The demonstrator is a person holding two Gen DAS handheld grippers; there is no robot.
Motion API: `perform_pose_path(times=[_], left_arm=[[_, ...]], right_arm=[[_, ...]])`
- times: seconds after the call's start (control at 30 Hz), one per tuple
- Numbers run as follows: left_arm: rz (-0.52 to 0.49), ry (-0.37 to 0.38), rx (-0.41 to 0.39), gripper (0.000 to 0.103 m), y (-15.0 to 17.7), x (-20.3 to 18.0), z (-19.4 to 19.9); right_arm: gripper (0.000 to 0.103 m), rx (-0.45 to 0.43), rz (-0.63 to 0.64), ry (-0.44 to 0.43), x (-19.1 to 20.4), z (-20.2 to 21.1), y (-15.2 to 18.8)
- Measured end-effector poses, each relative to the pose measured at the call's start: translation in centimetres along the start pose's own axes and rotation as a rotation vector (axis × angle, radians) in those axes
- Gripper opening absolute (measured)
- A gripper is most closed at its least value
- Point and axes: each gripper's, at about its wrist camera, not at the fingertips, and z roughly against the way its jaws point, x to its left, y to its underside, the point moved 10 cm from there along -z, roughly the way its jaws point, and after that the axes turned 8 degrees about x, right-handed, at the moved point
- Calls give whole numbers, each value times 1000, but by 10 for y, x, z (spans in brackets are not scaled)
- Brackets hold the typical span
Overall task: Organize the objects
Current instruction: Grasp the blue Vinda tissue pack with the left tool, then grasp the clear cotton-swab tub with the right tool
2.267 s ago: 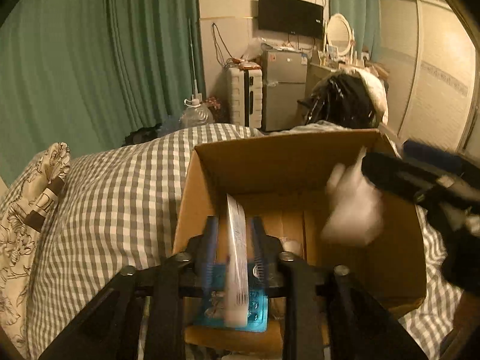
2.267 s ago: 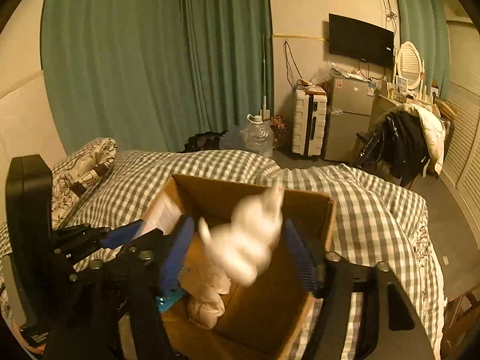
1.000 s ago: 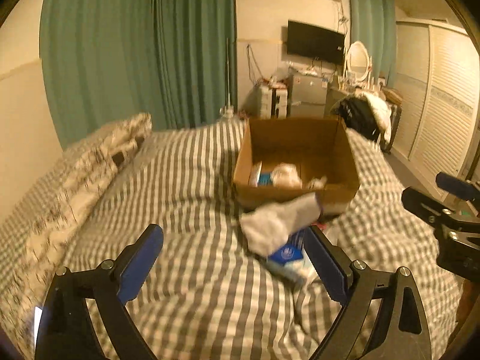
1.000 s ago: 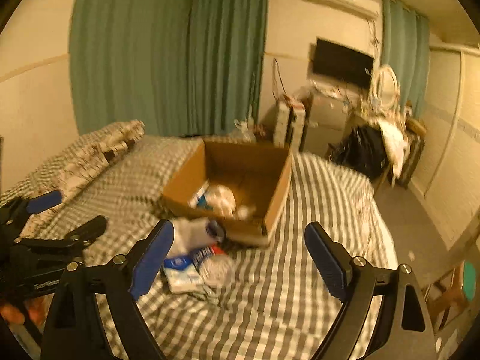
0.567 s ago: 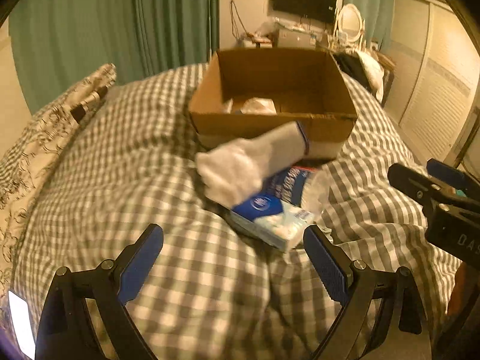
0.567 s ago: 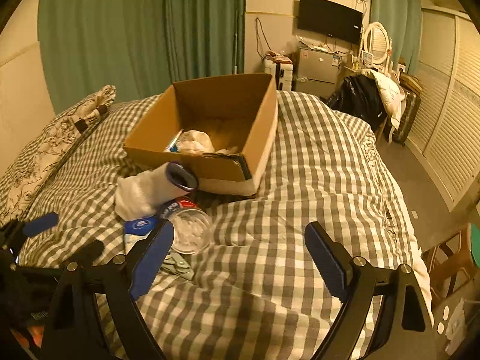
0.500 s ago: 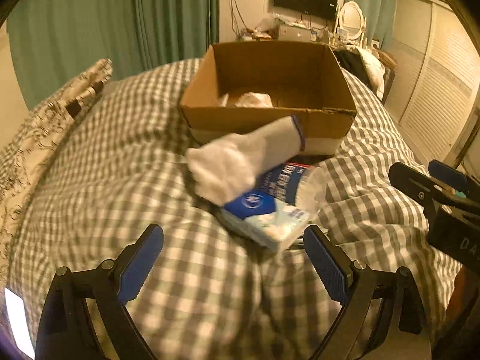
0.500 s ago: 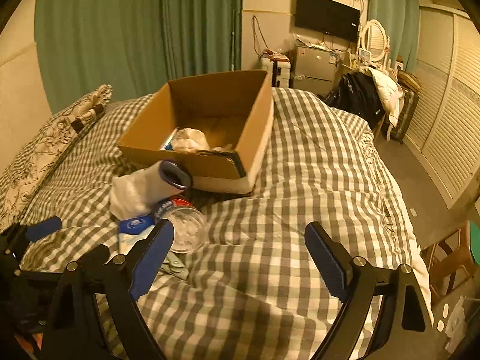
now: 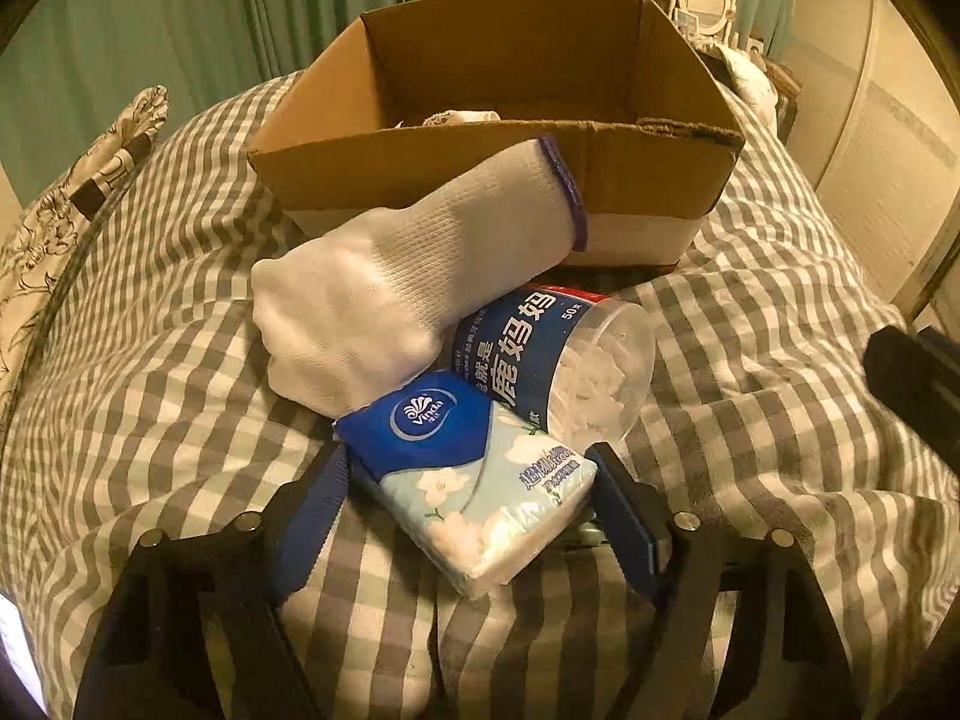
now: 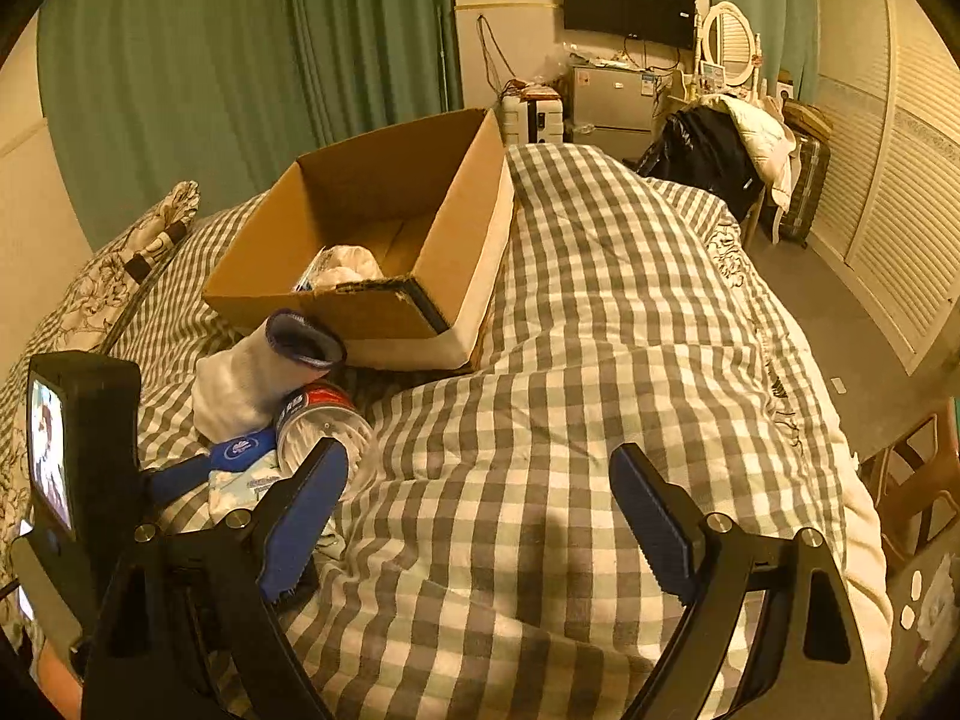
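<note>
the left tool (image 9: pixel 467 483) is spread wide, its blue pads flanking the tissue pack (image 9: pixel 474 480) without clamping it; whether either pad touches the wrap is hard to tell. the pack lies on the checked bed (image 9: pixel 150 360), tilted, with one end tucked under the glove (image 9: pixel 408 294) and the other pointing toward the camera. it looks light and squashy, with a slick plastic wrap, so a hold across its narrow width, near the middle, should compress a little and stay put; a pinch on a corner would likely slide off.

the white knit glove, soft and limp, drapes over the pack and leans on the cup (image 9: pixel 558 354). the cup is a clear plastic tub lying on its side just right of the pack, filled with small white pieces, perhaps swabs. it seems stiff, smooth and ready to roll, so it is best taken around its body.

beyond them stands the open cardboard box (image 9: pixel 498 180), its near wall touching the glove's cuff. inside, only a white crumpled thing and a bit of packaging show; the rest of the floor is hidden.

the right tool (image 10: pixel 477 504) hangs apart and empty over bare bedding, well right of the pile.
</note>
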Motion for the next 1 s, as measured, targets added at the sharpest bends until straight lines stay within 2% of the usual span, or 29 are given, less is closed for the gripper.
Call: perform_pose_path(times=[0.1, 0.23, 0.37, 0.5, 0.6, 0.73, 0.9, 1.0], left_arm=[[-10, 24, -6, 72, 6, 1, 8], [-17, 49, -18, 70, 12, 3, 29], [1, 50, -65, 69, 13, 19, 59], [17, 5, -120, 69, 6, 45, 80], [30, -25, -143, 69, -2, 63, 84], [46, -43, -145, 69, -12, 77, 76], [56, -51, -148, 69, -22, 88, 65], [71, -32, -123, 69, -19, 92, 54]], right_arm=[[89, 4, 8, 3, 3, -1, 2], [89, -10, 15, 4, 7, 6, 2], [89, -15, 49, -14, 18, 11, 2], [89, 3, 131, -104, 44, 4, 1], [89, 48, 194, -136, 62, -15, -1], [89, 112, 217, -183, 80, -39, -7], [89, 220, 260, -158, 95, -77, -8], [89, 261, 265, -178, 102, -94, -8]])
